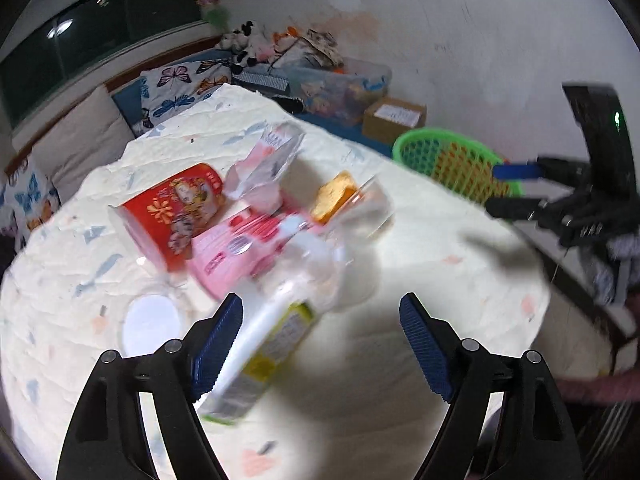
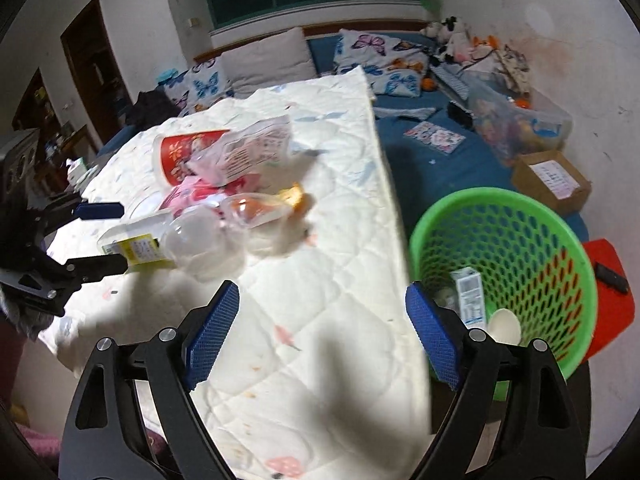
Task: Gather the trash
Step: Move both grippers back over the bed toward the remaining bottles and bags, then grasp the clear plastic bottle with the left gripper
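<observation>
A pile of trash lies on the white quilt (image 1: pixel 360 380): a red paper cup (image 1: pixel 176 212), a pink carton (image 1: pixel 236 252), a crumpled clear wrapper (image 1: pixel 264 168), a clear clamshell with orange food (image 1: pixel 344 200) and a plastic bottle with a yellow label (image 1: pixel 272 340). My left gripper (image 1: pixel 320 344) is open, its left pad beside the bottle. My right gripper (image 2: pixel 320 336) is open and empty above the quilt edge, next to the green mesh basket (image 2: pixel 520 248). The basket holds a small carton (image 2: pixel 470 292) and a cup (image 2: pixel 506 326). The left gripper shows in the right view (image 2: pixel 100 236) around the bottle (image 2: pixel 172 244).
A white lid (image 1: pixel 150 320) lies left of the bottle. A blue bed behind holds butterfly pillows (image 2: pixel 380 60), plush toys, a clear storage bin (image 2: pixel 516 120) and a cardboard box (image 2: pixel 552 180). A red stool (image 2: pixel 612 300) stands by the basket.
</observation>
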Available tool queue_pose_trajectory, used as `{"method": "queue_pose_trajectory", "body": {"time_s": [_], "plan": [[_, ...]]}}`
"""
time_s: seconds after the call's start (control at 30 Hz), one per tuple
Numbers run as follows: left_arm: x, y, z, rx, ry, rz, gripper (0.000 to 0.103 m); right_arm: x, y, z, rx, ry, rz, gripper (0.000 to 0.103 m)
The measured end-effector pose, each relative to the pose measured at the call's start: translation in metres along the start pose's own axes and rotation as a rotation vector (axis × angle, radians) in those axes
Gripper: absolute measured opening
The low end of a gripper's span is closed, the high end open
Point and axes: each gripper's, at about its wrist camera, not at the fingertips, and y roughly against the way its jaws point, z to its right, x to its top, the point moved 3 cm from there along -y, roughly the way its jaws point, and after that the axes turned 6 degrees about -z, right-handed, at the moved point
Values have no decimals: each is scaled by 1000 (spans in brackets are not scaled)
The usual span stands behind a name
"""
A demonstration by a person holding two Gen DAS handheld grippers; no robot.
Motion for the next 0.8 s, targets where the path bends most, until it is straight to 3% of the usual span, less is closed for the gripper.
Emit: {"method": "queue_pose_trajectory", "body": {"time_s": [0.2,0.4,0.8], "plan": [[-3,-11,-21,-9,-66,-53,78,0,-13,-19,11,31,-35,85],[1,-29,-40,-82,-87,-112,78,5,-23,-27,22,47,-57,85],[4,-53,-43,-155,-96,-170,73,11,-32,-43,73,102,-82,85]]}}
